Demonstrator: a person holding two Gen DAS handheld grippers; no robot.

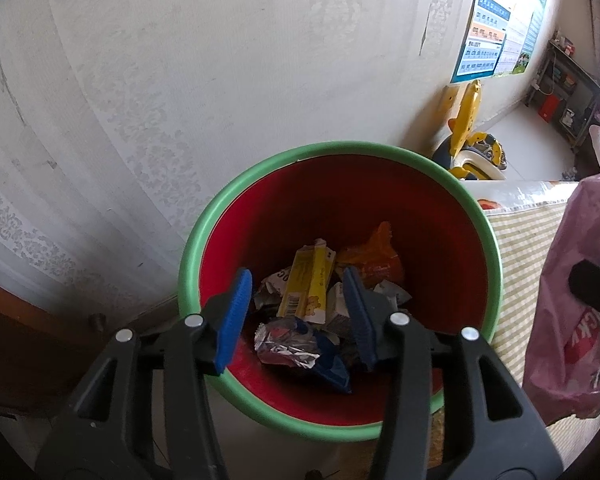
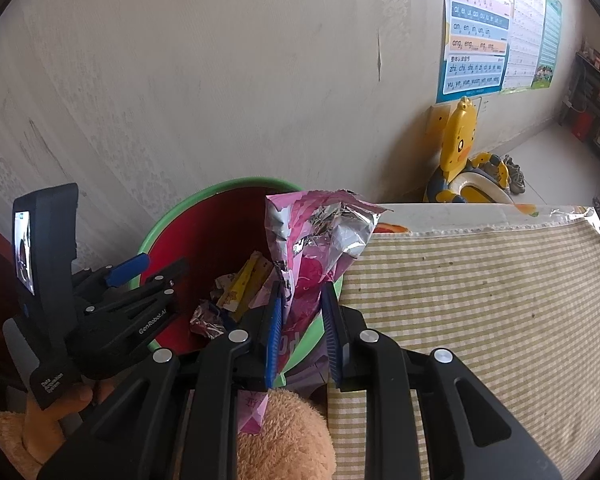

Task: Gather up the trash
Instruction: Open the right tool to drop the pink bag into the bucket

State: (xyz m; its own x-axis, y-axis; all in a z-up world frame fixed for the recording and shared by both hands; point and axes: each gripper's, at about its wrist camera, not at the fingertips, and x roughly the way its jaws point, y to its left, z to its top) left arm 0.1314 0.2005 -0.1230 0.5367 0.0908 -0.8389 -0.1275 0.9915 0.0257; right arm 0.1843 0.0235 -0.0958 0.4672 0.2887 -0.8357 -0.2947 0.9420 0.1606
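Observation:
A red bin with a green rim (image 1: 340, 148) (image 2: 220, 184) stands against the wall. Inside lie a yellow carton (image 1: 308, 284), a crumpled foil wrapper (image 1: 288, 344), an orange wrapper (image 1: 376, 256) and other scraps. My left gripper (image 1: 296, 280) (image 2: 152, 266) hovers over the bin's mouth, open, with nothing between its blue pads (image 1: 234, 316). My right gripper (image 2: 302, 286) is shut on a pink foil-lined snack bag (image 2: 312, 248) (image 1: 568, 280), held upright at the bin's right edge beside the table.
A table with a green checked cloth (image 2: 480, 300) adjoins the bin on the right. A brown plush toy (image 2: 284, 432) lies below my right gripper. A yellow duck potty (image 2: 460, 152) and posters (image 2: 476, 32) are by the far wall.

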